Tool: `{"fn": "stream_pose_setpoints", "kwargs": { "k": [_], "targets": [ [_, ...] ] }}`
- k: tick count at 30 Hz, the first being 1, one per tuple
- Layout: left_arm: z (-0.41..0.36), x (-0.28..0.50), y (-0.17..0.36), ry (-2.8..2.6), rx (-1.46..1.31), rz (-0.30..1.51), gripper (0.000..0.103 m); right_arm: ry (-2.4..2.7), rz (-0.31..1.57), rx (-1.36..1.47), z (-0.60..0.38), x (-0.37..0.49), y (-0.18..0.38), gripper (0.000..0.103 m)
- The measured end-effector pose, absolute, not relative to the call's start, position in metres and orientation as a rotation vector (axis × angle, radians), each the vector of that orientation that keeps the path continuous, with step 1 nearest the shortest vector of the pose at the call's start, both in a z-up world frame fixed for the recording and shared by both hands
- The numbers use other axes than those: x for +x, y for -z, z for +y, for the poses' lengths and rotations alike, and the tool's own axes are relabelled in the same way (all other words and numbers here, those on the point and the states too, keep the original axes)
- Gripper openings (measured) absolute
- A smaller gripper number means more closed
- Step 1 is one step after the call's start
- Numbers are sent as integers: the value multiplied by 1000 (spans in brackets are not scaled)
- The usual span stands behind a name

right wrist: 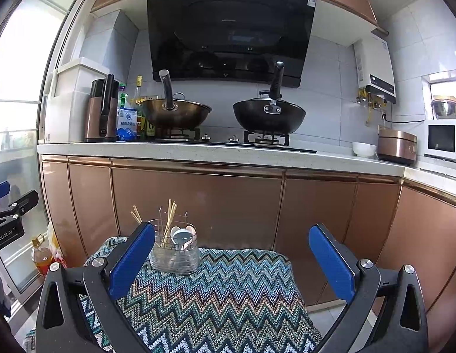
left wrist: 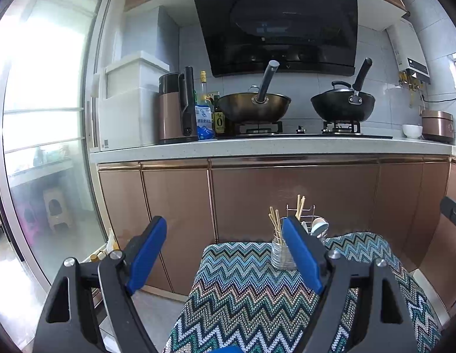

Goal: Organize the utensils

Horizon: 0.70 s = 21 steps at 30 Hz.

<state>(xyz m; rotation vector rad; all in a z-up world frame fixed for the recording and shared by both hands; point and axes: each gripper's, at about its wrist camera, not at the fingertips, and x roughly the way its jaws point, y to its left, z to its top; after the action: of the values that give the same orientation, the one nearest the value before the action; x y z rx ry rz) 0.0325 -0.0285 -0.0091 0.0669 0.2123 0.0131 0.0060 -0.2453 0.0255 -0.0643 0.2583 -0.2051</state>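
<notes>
A small table with a zigzag-patterned cloth stands before the kitchen cabinets. At its far edge stands a clear glass jar with wooden chopsticks. Beside it a wire utensil holder holds chopsticks and white spoons. My left gripper is open and empty above the near left of the table. My right gripper is open and empty above the cloth, right of the holder.
Copper cabinet doors stand right behind the table. The counter holds two woks, bottles, a kettle, a white bowl and a rice cooker. An oil bottle stands on the floor at left by a glass door.
</notes>
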Motion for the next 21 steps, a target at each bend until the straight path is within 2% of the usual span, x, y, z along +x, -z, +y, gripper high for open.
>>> {"fn": "stream_pose_setpoints", "kwargs": {
  "k": [21],
  "targets": [
    [-26, 33, 11, -20, 73, 214, 81, 216, 262, -70, -248, 3, -25, 103]
  ]
}}
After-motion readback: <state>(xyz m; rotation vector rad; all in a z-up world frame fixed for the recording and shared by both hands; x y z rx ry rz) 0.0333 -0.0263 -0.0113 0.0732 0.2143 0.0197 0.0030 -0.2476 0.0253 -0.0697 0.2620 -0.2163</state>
